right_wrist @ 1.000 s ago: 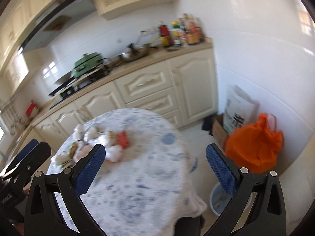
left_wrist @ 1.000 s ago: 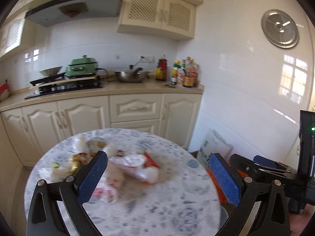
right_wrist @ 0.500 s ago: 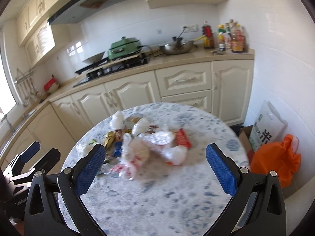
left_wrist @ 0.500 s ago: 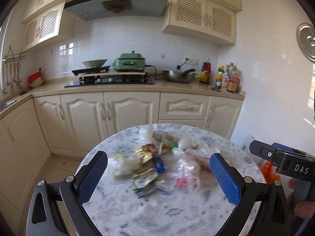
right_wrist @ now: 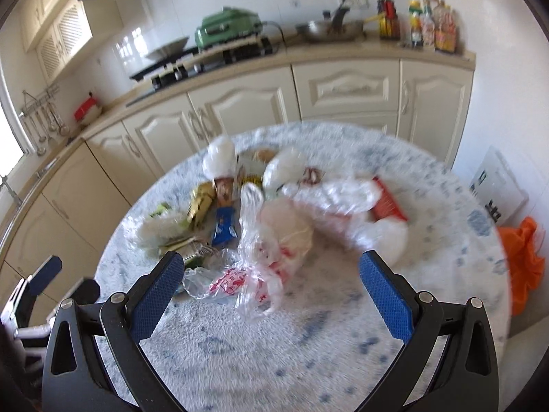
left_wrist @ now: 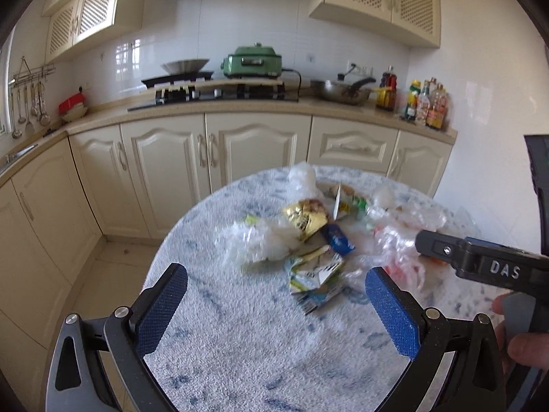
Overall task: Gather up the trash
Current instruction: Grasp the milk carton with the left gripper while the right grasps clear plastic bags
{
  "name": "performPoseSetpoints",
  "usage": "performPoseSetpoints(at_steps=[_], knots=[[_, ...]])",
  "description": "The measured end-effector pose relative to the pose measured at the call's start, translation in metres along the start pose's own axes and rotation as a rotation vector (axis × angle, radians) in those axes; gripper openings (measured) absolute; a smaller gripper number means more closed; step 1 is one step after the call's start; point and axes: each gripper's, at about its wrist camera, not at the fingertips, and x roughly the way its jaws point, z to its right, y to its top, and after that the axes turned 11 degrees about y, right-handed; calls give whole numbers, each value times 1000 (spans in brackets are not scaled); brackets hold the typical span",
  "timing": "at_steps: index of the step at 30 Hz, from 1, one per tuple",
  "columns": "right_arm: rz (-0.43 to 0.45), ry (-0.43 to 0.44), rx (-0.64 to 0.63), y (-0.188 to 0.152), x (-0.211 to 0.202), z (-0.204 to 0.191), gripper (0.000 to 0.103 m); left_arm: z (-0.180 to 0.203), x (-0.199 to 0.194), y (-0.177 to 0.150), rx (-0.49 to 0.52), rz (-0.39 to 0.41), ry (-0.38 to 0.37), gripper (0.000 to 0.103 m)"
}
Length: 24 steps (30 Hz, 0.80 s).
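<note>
Two hand-held grippers hover above a round worktop covered in a blue-flecked white cloth, in a kitchen with cream cabinets. The left gripper, seen from its own camera, has its blue-padded jaws spread wide and grasps nothing; the right gripper likewise shows its jaws released, with only cloth and litter between them.

The trash lies in a loose heap toward the far middle of the worktop. From the left wrist view, a crumpled gold wrapper sits beside a small blue packet, with a clear plastic bag to their left and torn green-and-white paper packaging nearest the camera. From the right wrist view, a clear plastic bag with red print lies just ahead of the left finger, touching a larger heap of white and clear bags, behind which a red packet shows. The image is motion-blurred, so finer details of the litter cannot be told.

In the left wrist view the right gripper's black body enters from the right edge above the litter, with part of a person's hand on its handle. An orange bag sits on the floor to the right of the worktop. On the kitchen counter behind stand a green electric cooker, a wok and a cluster of condiment bottles.
</note>
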Motion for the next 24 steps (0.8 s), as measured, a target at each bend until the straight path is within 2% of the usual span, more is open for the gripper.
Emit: performPoseSetpoints(at_steps=[4, 7, 9, 12, 24], knots=[[-56, -24, 26, 2, 38, 9, 101, 0, 29, 1, 11, -57, -9, 102], [-86, -35, 61, 3, 61, 19, 90, 2, 45, 0, 18, -80, -10, 102], [-106, -48, 48, 2, 73, 22, 66, 5, 55, 3, 25, -100, -13, 102], [-102, -28, 10, 3, 72, 26, 55, 11, 69, 8, 47, -114, -9, 102], [-58, 21, 20, -12, 17, 55, 53, 64, 143, 39, 146, -215, 10, 102]])
